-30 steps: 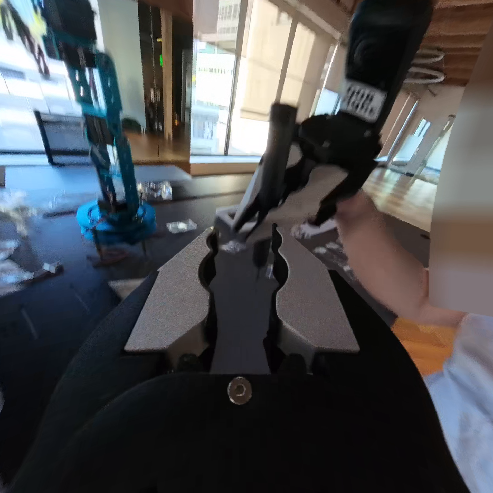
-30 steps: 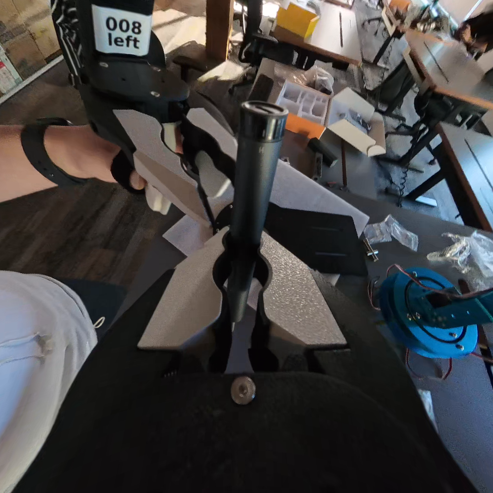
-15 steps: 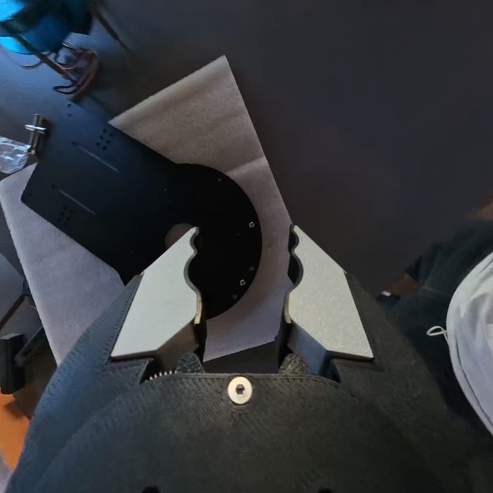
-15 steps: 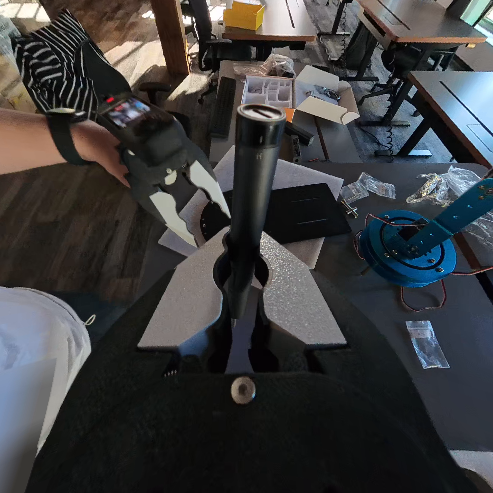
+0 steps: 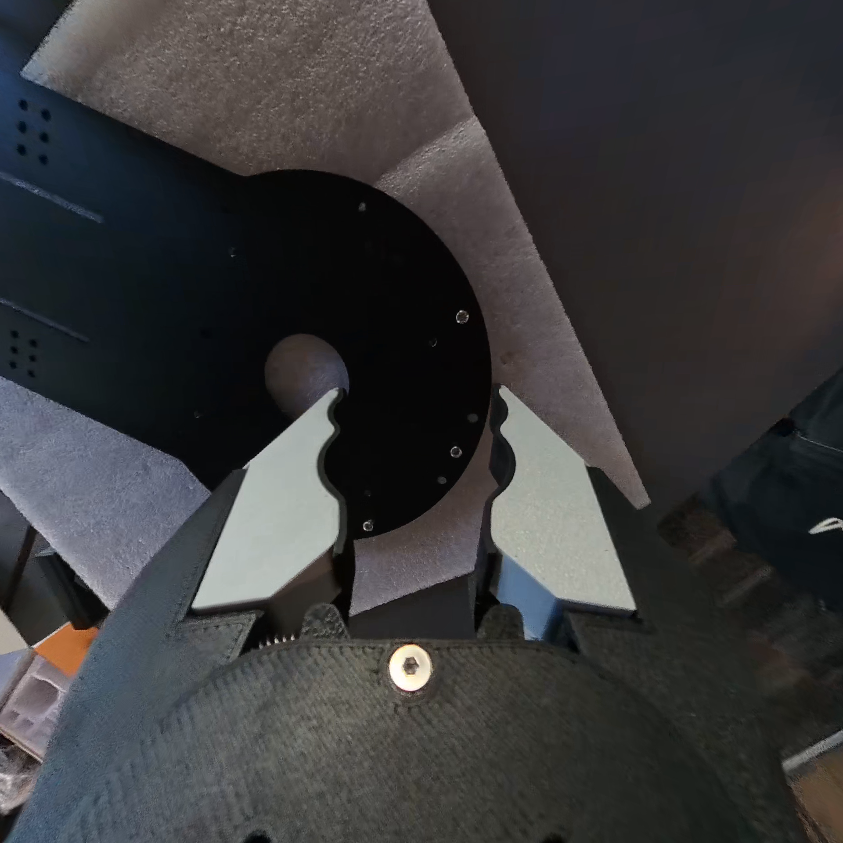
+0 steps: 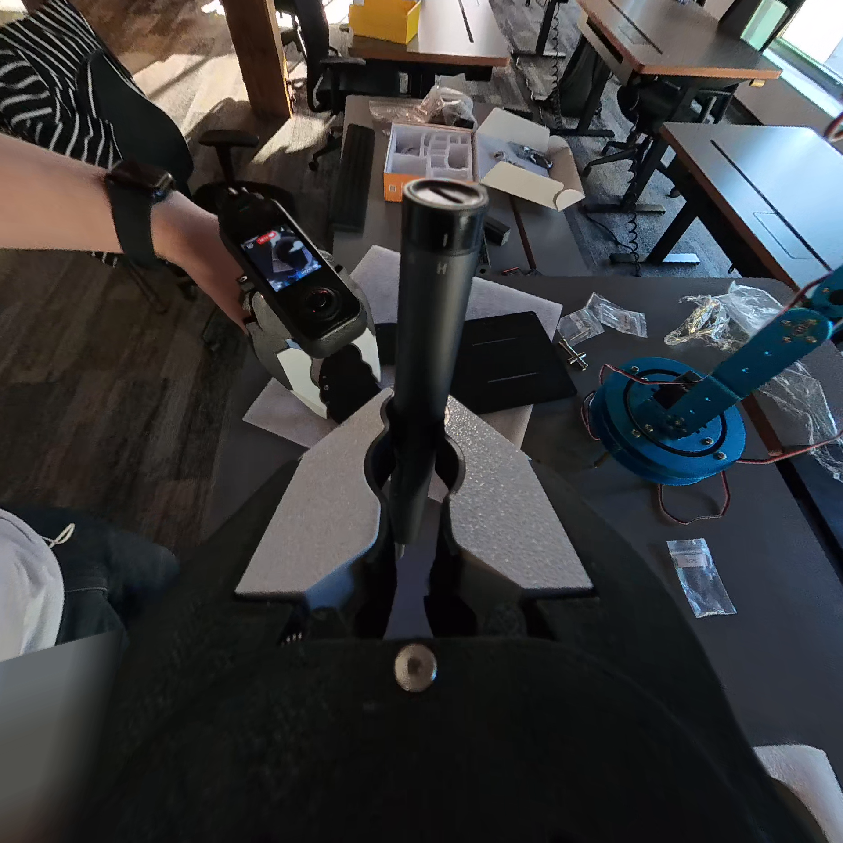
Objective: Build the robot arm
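My left gripper [image 5: 419, 392] is open and empty, pointing down at a black metal plate [image 5: 387, 296] with a round end and a centre hole [image 5: 305, 369]. Its fingertips straddle the round end's near edge, close above it. The plate lies on a grey foam sheet [image 5: 273, 68] on the dark table [image 5: 661, 182]. My right gripper [image 6: 417, 410] is shut on a dark grey cylindrical screwdriver [image 6: 429, 319], held upright with its tip down between the fingers. The right wrist view shows the left gripper [image 6: 349, 397] over the plate [image 6: 511, 360].
A blue robot arm on a round base [image 6: 666, 433] stands to the right of the plate, with red wires. Small plastic bags of parts [image 6: 602, 314] [image 6: 700, 577] and a metal T-shaped tool [image 6: 574, 353] lie nearby. A compartment box [image 6: 433, 155] and keyboard [image 6: 353, 178] lie behind. The grippers' ends are close to 25 centimetres from one another.
The left gripper swung down from facing the room, opened, and came closer over the plate's round end. The right gripper stays shut on the screwdriver and has shifted little.
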